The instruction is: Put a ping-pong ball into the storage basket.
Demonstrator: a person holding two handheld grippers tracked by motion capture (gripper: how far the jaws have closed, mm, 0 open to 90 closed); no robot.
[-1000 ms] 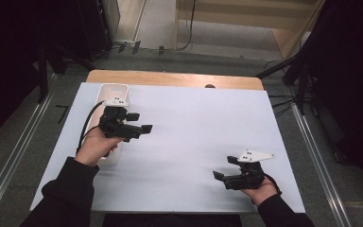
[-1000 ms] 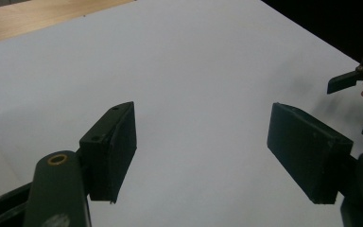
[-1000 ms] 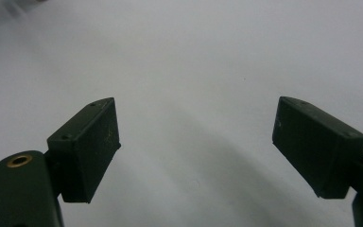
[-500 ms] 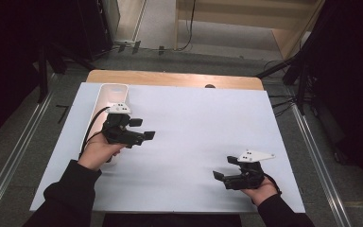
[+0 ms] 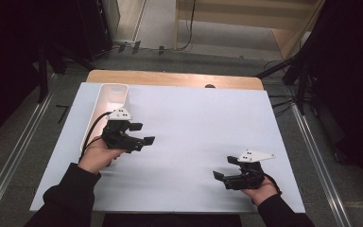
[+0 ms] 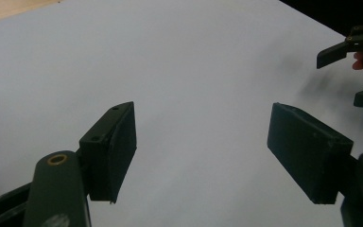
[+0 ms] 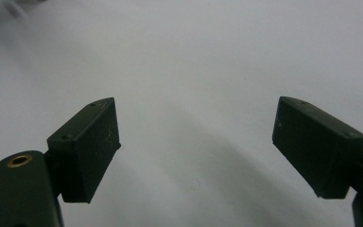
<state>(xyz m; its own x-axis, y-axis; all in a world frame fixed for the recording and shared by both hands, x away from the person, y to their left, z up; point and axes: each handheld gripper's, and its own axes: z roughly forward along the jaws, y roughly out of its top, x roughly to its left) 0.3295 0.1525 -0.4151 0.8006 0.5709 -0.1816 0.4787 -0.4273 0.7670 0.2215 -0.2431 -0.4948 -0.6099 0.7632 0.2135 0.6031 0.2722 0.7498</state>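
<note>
Holding nothing, left gripper (image 5: 139, 134) hovers with jaws wide apart just beside the white tray (image 5: 105, 100) at the sheet's (image 5: 194, 123) left edge; right gripper (image 5: 223, 179) also spread, well apart near the front; trailing cable (image 5: 90, 135) may snag the tray rim and drag it

A long white tray (image 5: 108, 101) was seen at the far left of the desk (image 5: 203, 123), lying lengthwise along the left edge of the white sheet. Its walls were raised and its corners rounded; the inside looked bare at the far end. The near end was hidden behind the left gripper (image 5: 139, 134), which was held just beside it, jaws spread, nothing between them.
</note>
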